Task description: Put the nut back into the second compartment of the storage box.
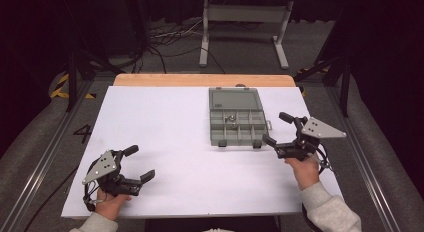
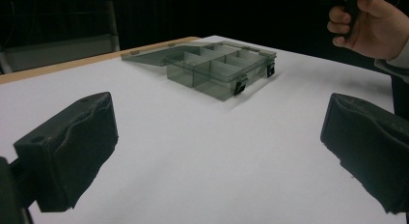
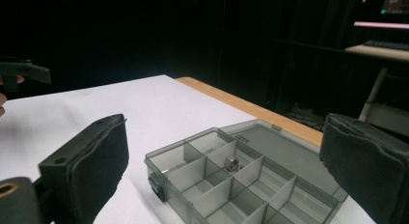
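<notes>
- My right tongs (image 1: 278, 129) hover just off the right edge of the organiser box (image 1: 236, 117), spread wide with nothing between the pads.
- My left tongs (image 1: 138, 163) sit low at the near left of the table (image 1: 160, 142), also spread wide and holding nothing, well apart from the box.
- The box lies open on the far right half of the white table, its lid (image 1: 235, 99) folded flat toward the far edge and the compartment tray toward me, two dark latches on its near wall.
- From the right gripper view I see a small metal nut (image 3: 231, 162) in one of the middle compartments of the tray (image 3: 226, 185); the compartments around it look bare.
- From the left gripper view the box (image 2: 212, 69) is ahead across bare white table, nothing lying between; my right hand (image 2: 371, 26) shows at the upper right.
- A strip of bare wood (image 1: 200, 80) runs along the table's far edge, just behind the lid.
- Beyond the table I see a white frame stand (image 1: 245, 27) and loose cables (image 1: 165, 42) on the floor, well clear of the tongs.
</notes>
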`<state>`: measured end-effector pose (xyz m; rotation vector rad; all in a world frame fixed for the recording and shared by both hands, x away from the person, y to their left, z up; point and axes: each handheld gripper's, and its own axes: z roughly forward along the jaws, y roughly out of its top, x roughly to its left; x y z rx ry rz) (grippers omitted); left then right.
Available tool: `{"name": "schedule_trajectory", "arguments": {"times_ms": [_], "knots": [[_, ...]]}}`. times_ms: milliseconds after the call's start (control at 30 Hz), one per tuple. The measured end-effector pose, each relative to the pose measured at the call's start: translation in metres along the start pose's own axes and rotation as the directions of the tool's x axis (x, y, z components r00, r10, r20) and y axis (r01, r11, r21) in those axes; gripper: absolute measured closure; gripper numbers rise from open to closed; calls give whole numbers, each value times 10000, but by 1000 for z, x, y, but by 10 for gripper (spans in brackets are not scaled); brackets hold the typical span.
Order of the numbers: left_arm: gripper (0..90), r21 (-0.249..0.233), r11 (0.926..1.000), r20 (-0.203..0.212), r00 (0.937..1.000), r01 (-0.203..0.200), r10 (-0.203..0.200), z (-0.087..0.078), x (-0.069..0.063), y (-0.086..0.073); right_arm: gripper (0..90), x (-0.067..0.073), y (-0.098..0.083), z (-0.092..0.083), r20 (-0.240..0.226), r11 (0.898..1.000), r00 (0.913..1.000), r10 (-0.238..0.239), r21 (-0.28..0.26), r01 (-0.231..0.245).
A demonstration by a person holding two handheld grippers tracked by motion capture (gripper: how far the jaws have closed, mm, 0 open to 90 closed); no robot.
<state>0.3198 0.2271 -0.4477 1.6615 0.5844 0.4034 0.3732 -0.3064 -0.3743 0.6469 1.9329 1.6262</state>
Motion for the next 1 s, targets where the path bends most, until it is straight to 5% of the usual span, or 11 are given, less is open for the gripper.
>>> {"name": "schedule_trajectory", "arguments": {"times_ms": [333,667,1000], "knots": [[3,-52,10000,75,10000,-61,62,1,0,1,26,8,-31,-25,210,9983,9997,-91,-570,103],[2,-368,9992,188,9996,-186,193,-2,-1,5,26,12,-61,-45,767,9997,9970,129,211,-145],[2,-536,9986,263,9997,-3,17,-5,-2,6,21,10,-66,-42,727,9997,9973,126,210,-142]]}}
